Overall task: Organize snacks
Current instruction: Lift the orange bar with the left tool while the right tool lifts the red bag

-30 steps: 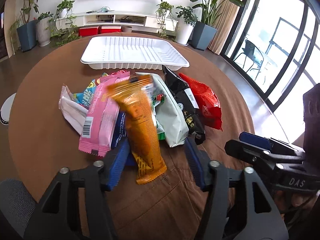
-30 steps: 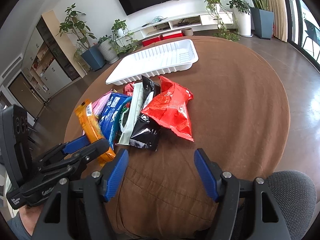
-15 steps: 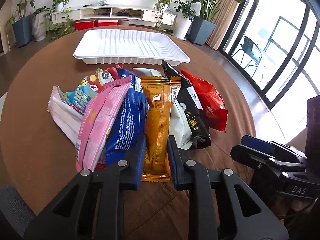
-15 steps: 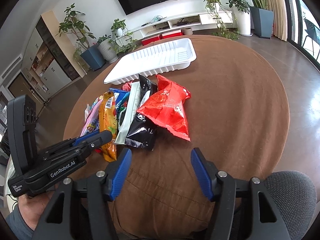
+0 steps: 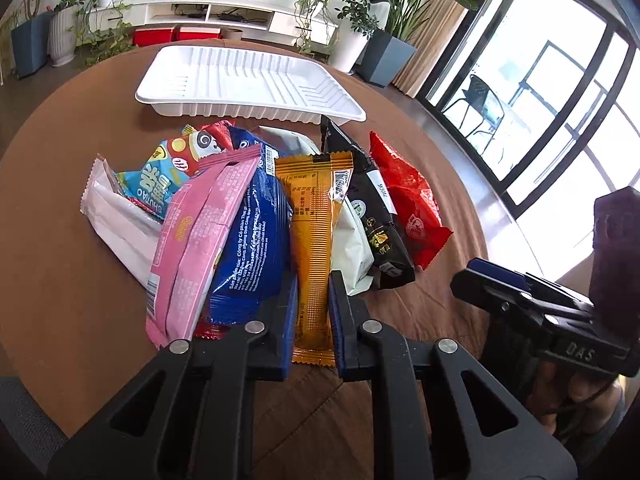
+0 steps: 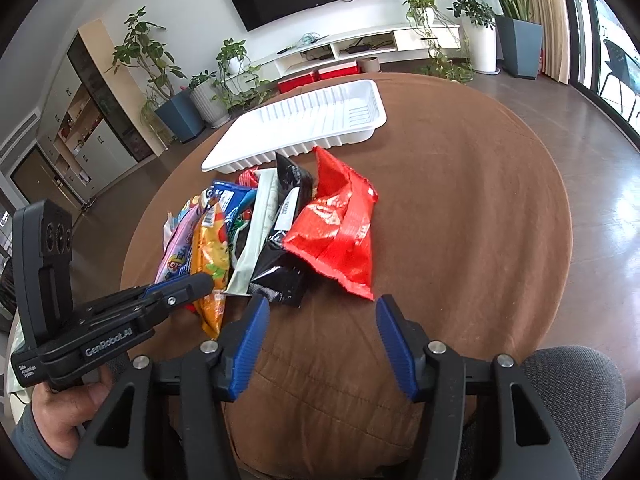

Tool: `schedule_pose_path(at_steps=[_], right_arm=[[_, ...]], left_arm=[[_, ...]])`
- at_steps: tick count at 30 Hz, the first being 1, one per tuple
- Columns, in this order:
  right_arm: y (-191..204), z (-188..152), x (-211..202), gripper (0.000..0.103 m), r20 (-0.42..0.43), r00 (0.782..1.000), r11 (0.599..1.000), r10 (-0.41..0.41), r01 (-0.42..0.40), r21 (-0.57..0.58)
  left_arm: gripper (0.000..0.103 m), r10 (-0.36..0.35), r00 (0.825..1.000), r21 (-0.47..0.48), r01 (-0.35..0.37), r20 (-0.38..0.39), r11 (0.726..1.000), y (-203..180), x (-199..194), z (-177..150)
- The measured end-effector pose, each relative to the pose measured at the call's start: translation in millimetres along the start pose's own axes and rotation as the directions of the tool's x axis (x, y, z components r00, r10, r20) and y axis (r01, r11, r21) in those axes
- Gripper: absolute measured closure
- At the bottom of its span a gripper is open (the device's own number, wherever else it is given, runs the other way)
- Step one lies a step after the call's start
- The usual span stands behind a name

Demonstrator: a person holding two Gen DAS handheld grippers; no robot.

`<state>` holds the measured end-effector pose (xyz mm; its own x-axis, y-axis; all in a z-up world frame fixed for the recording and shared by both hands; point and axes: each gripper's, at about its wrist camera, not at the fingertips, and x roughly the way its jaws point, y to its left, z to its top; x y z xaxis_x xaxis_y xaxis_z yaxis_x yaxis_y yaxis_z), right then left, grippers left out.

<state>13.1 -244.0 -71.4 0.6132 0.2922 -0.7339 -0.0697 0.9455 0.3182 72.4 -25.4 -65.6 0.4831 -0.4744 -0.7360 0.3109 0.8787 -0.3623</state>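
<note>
While empty, white tray (image 5: 248, 80), snack pile (image 5: 256, 216) beside it

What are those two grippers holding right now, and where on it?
The left gripper is shut on the orange snack packet, pinching it near its lower end. The right gripper holds nothing; its jaws are closing over bare tablecloth.

Left wrist: near table edge, angled down, close over snack pile (image 5: 280, 216).
Right wrist: further right, same facing.
Shared: pile, far white tray (image 6: 304, 128).
</note>
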Motion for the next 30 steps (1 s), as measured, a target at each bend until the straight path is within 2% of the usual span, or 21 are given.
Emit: schedule_pose_path(at_steps=[5, 12, 16, 22, 24, 27, 30], right_arm=[[-7.1, 11.7, -0.5, 0.043, 0.011, 1.000, 1.000, -0.009, 0.009, 0.026], [-13.2, 47.9, 9.8, 0.043, 0.024, 1.000, 0.998, -0.003, 0.002, 0.057], [-15.8, 63.1, 28.6, 0.043, -0.027, 1.000, 0.997, 0.003, -0.001, 0.080], [-16.4, 63.5, 50.8, 0.043, -0.106, 0.994, 0.998, -0.022, 0.028, 0.057], [-18.3, 63.6, 50.7, 0.043, -0.108, 0.994, 0.998, -0.035, 0.040, 0.047], [-17.9, 65.6, 51.3, 0.041, -0.116, 0.991, 0.998, -0.064, 0.067, 0.022], [-12.4, 68.3, 57.2, 0.039, -0.162, 0.983, 0.996, -0.089, 0.084, -0.036]], left_arm=[[0.090, -0.026, 0.999, -0.007, 0.026, 0.020, 1.000, 0.9, -9.4, -4.0], [0.090, -0.074, 0.996, -0.025, 0.075, 0.045, 0.997, 5.0, -20.4, -11.5], [0.090, -0.084, 0.995, -0.028, 0.085, 0.054, 0.996, 5.0, -24.6, -13.7], [0.090, -0.101, 0.993, -0.028, 0.103, 0.054, 0.994, 6.2, -27.1, -16.9], [0.090, -0.105, 0.993, -0.028, 0.106, 0.052, 0.994, 5.8, -27.6, -17.7], [0.090, -0.111, 0.993, -0.029, 0.112, 0.048, 0.993, 5.2, -27.1, -17.6], [0.090, -0.113, 0.993, -0.028, 0.114, 0.046, 0.993, 4.5, -27.1, -18.1]])
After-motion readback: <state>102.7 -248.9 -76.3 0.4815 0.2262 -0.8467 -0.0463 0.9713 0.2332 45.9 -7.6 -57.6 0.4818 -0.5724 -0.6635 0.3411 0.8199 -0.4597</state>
